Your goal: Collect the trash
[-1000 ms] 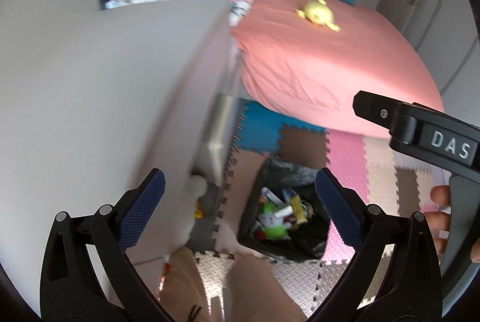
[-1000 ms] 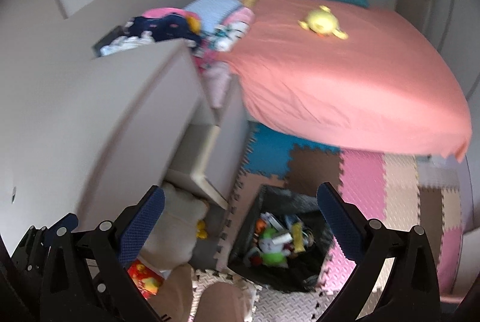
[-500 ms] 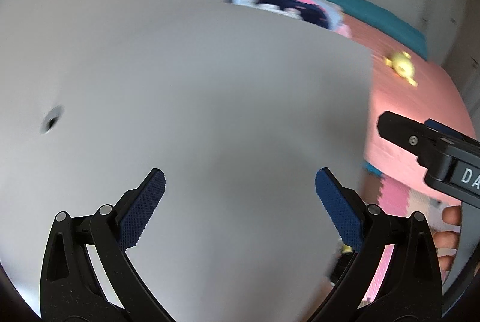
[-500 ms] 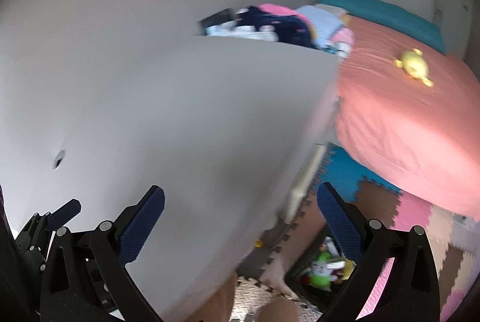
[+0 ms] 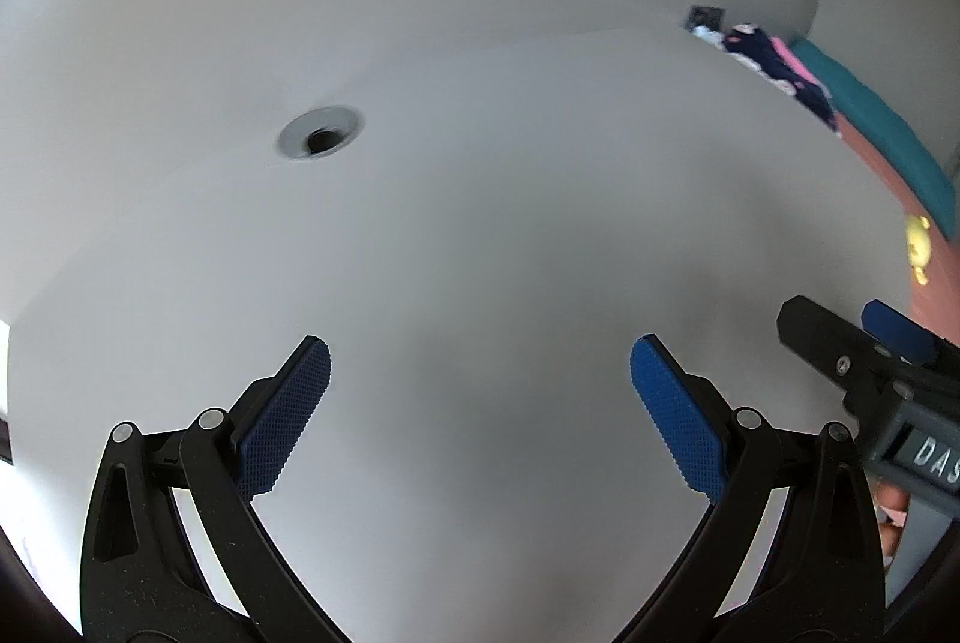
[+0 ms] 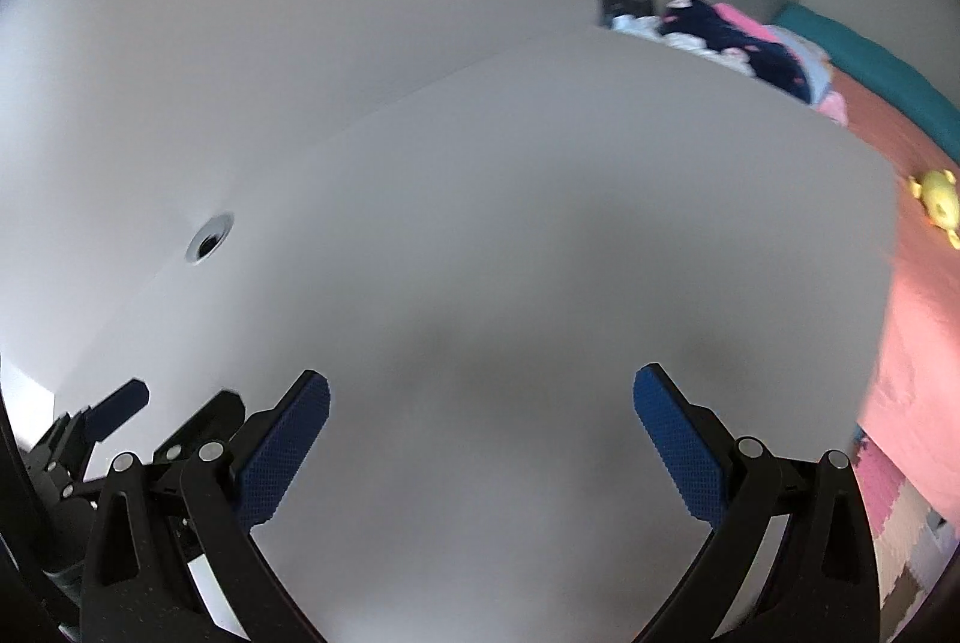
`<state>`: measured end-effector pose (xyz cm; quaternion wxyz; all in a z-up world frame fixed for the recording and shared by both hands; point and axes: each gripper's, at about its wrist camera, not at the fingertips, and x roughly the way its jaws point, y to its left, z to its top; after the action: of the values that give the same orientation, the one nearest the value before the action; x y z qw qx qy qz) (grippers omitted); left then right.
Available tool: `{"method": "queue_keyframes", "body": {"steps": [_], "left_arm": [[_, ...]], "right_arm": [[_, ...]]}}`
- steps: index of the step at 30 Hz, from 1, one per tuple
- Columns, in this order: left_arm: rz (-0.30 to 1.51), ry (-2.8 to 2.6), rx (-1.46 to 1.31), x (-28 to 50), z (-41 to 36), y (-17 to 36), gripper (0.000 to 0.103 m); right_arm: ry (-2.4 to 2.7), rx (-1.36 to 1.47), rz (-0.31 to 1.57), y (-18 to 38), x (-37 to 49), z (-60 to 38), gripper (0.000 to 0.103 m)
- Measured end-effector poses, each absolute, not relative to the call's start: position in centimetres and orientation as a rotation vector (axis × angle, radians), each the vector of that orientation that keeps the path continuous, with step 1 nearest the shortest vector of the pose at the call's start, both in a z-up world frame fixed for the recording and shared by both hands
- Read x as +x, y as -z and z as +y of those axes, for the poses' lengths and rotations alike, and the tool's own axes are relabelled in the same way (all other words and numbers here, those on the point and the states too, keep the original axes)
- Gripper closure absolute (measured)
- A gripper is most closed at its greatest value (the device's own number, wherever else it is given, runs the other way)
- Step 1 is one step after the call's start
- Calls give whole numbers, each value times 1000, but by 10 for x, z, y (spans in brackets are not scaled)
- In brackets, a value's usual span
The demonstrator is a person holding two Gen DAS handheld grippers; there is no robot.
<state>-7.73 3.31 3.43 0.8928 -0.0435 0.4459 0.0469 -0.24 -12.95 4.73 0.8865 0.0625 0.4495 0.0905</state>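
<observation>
My left gripper (image 5: 480, 403) is open and empty, held over a bare white desktop (image 5: 510, 235). My right gripper (image 6: 480, 439) is open and empty over the same desktop (image 6: 540, 253). The right gripper's body shows at the right edge of the left wrist view (image 5: 870, 379); the left gripper shows at the lower left of the right wrist view (image 6: 114, 421). No trash and no bin show in either view now.
A round cable hole (image 5: 321, 138) sits in the desktop, also in the right wrist view (image 6: 209, 238). Folded clothes (image 6: 720, 31) lie at the desk's far end. A bed with a pink cover (image 6: 924, 283) and a yellow toy (image 6: 936, 205) lies to the right. Foam floor mats (image 6: 900, 541) show below.
Both grippers have swung left and up, away from the floor bin full of trash, which has left view. The white desktop now fills both views. Both stay open.
</observation>
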Motion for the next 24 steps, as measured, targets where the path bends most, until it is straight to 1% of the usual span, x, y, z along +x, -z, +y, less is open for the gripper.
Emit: {"method": "queue_keyframes", "body": {"steps": [5,11,24], "left_arm": [[938,-150,-118,-77,65,-22,6],[962,-181,-137,-71,81,-9,6],[949,-205,-101,-61,81,-5,6]], "right_arm": [[-217,110,943,-39,4,-106,2],[-200,83,947,-32,12,-105,2],[-148,43,972,-9,28,-110,2]]}}
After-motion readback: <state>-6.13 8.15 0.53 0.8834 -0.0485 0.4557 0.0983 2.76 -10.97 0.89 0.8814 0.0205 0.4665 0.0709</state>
